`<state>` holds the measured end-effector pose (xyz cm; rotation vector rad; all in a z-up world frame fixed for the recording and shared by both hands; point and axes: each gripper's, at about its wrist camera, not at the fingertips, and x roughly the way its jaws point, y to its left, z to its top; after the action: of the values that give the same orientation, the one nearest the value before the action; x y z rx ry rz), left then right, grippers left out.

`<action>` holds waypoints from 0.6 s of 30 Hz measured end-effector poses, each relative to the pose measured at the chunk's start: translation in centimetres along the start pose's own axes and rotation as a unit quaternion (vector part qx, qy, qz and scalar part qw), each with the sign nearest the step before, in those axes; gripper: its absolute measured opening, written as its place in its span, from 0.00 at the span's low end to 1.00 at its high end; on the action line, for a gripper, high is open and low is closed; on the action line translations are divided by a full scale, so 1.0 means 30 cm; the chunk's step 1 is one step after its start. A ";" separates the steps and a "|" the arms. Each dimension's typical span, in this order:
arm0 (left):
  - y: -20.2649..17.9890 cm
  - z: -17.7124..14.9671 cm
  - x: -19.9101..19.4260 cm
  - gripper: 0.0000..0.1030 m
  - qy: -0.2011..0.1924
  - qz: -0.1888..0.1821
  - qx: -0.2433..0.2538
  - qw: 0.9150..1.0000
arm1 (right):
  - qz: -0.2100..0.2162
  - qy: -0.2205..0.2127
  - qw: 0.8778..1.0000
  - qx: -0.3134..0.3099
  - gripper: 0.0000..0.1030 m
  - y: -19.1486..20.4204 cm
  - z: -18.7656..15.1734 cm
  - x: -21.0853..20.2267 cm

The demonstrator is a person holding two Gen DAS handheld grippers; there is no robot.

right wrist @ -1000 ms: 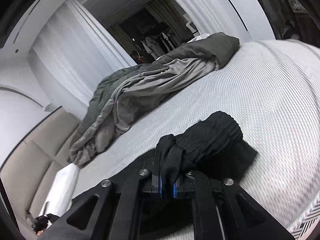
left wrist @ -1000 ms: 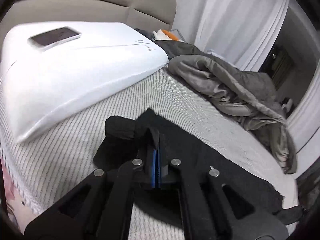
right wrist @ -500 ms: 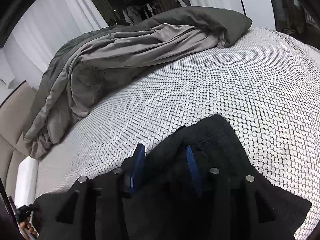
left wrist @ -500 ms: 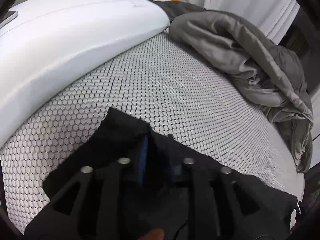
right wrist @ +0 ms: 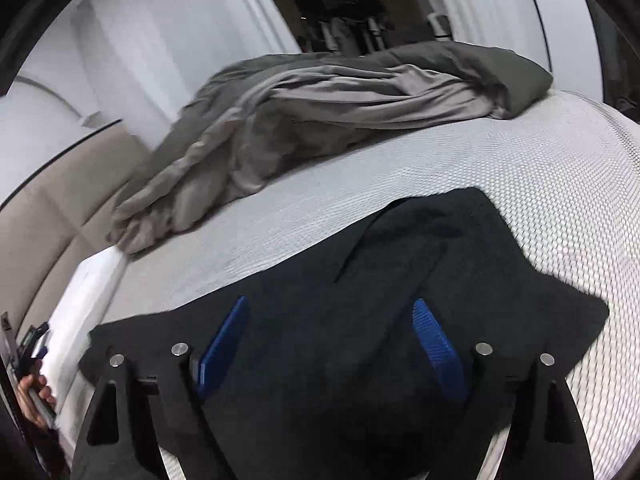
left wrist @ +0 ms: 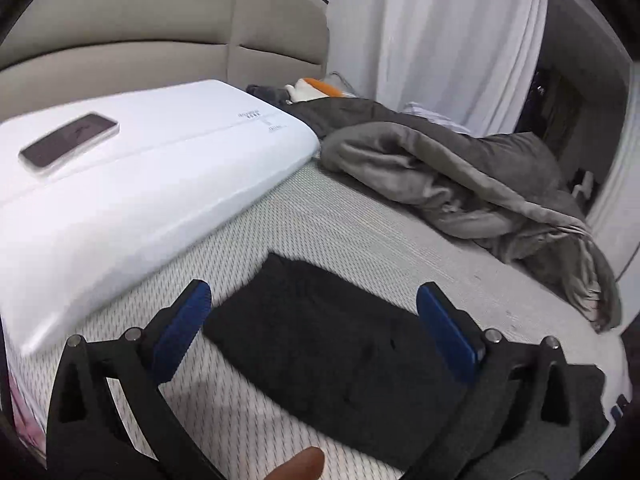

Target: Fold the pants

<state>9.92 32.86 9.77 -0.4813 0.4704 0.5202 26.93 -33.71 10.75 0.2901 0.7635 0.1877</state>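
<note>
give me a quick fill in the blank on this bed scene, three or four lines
1. Both the left gripper and the right gripper have their jaws ____.
2. The pants lying on the mattress are ____ in colour.
3. A phone rests on the white ____.
4. The crumpled blanket is ____.

Missing words: open; black; pillow; grey

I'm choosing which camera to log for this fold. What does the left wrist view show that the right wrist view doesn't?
Only the left wrist view: a phone lying on the white pillow, and an orange-and-white item behind it. Only the right wrist view: a dark doorway beyond the bed. Both: the black pants flat on the mattress, the grey blanket, and an open tool above the pants.
</note>
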 end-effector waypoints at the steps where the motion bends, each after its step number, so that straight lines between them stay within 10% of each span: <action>1: 0.004 -0.022 -0.022 0.99 0.002 -0.004 -0.010 1.000 | 0.009 -0.001 1.000 0.001 0.85 0.008 -0.023 -0.021; 8: 0.074 -0.191 0.019 0.73 0.077 -0.049 -0.076 0.993 | 0.031 -0.017 0.998 0.042 0.85 -0.031 -0.159 -0.143; 18: 0.177 -0.307 0.283 0.38 0.148 -0.008 -0.166 0.975 | 0.014 -0.030 0.992 0.119 0.85 -0.199 -0.174 -0.162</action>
<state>10.70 34.96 -3.66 -0.8910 0.6676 0.5154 20.19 -39.67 8.40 0.5311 0.7238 0.1138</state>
